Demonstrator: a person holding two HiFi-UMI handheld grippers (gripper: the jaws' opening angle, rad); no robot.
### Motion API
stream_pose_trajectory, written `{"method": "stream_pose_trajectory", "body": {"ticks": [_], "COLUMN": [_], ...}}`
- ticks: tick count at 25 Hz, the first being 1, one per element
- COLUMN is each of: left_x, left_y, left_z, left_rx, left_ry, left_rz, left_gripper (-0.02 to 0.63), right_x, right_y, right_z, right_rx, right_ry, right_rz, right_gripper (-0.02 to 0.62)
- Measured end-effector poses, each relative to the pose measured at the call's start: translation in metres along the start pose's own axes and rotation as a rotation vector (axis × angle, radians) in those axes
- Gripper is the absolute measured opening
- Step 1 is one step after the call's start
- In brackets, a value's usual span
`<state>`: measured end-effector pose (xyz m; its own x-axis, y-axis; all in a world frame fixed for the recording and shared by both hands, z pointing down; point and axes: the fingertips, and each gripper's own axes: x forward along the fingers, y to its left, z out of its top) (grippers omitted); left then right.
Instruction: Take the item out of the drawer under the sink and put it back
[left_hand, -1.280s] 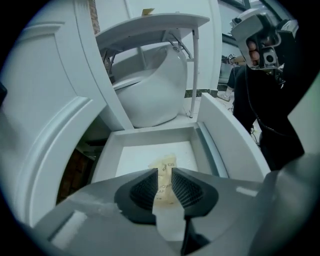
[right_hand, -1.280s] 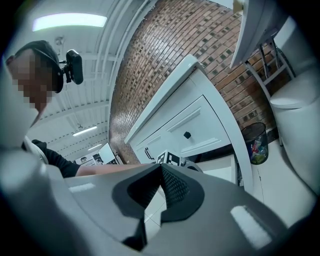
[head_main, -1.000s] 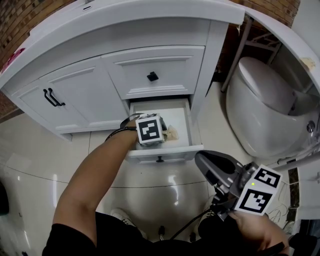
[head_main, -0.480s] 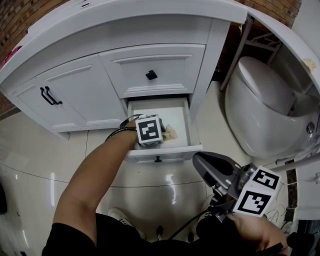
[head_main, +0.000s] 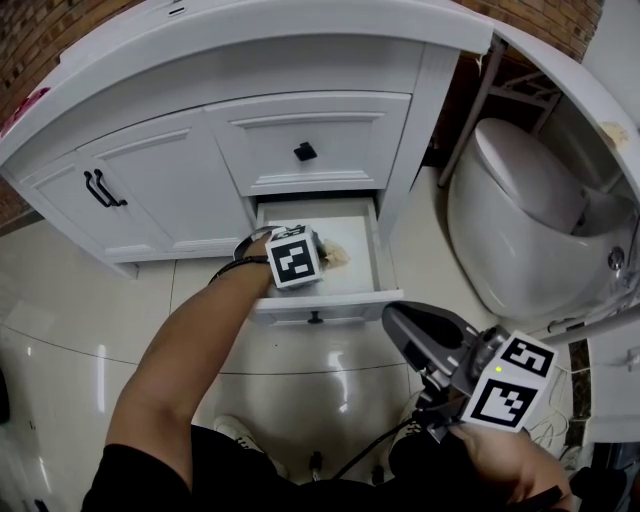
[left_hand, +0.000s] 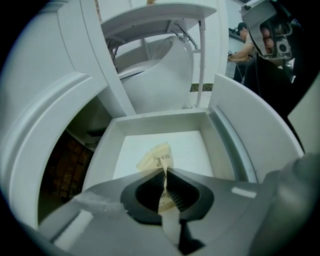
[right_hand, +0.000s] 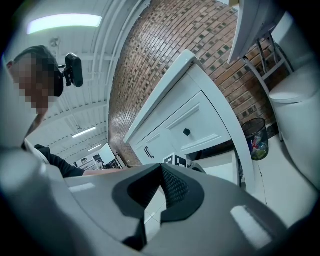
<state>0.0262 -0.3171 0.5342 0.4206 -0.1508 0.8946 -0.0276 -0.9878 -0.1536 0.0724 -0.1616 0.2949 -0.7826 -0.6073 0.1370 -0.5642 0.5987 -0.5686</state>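
The lower drawer (head_main: 377, 262) under the sink stands pulled out. A crumpled cream paper packet (left_hand: 158, 159) lies on its white bottom, and shows beside the marker cube in the head view as the packet (head_main: 339, 258). My left gripper (left_hand: 165, 173) points steeply down into the drawer. Its jaws have just been closing, and now the packet's near end is pinched between the pads. My right gripper (head_main: 393, 319) hangs level over the floor in front of the drawer, shut with nothing in it; its jaws also meet in the right gripper view (right_hand: 161, 168).
Above the open drawer is a shut drawer with a black knob (head_main: 305, 151). Cabinet doors with black handles (head_main: 100, 188) stand to the left. A white toilet (head_main: 520, 200) is at the right. A mesh waste bin (right_hand: 256, 137) stands by the brick wall.
The left gripper's marker cube has shifted slightly up and left over the drawer. The right gripper has stayed where it was.
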Motion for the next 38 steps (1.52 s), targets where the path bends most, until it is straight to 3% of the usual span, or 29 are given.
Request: {"method": "stream_pose_trajectory", "body": {"ticks": [7,12,18,29,38], "left_x": [-0.029,-0.083,-0.139,-0.237,-0.319], "left_y": [0.017,0.034,0.023,-0.067,-0.146], "left_z": [-0.001,0.014,0.024,0.048,0.052], "left_rx": [-0.074,-0.15,-0.278,-0.335,-0.483], "left_ry": [-0.05,-0.169,-0.335,-0.586,-0.86], "left_rz": [0.109,0.264,0.354,0.435,0.479], "left_gripper": [0.018,0.018,0.017,0.017,0.017], "right_x": [-0.001,-0.001,-0.005,-0.019,-0.037], "right_y": [-0.001,0.0,0.011,0.039,0.064], "right_z": [0.001,0.003,-0.003,-0.012,-0.022], "right_rx": [-0.014,-0.034,-0.068,-0.173,-0.256], "right_ry": [-0.009,-0.017,-0.02,-0.023,-0.022], "right_rz": [-0.017,-0.025,-0.036,-0.027,-0.016], "right_gripper": [0.005,0.005,0.005,0.005,0.005]}}
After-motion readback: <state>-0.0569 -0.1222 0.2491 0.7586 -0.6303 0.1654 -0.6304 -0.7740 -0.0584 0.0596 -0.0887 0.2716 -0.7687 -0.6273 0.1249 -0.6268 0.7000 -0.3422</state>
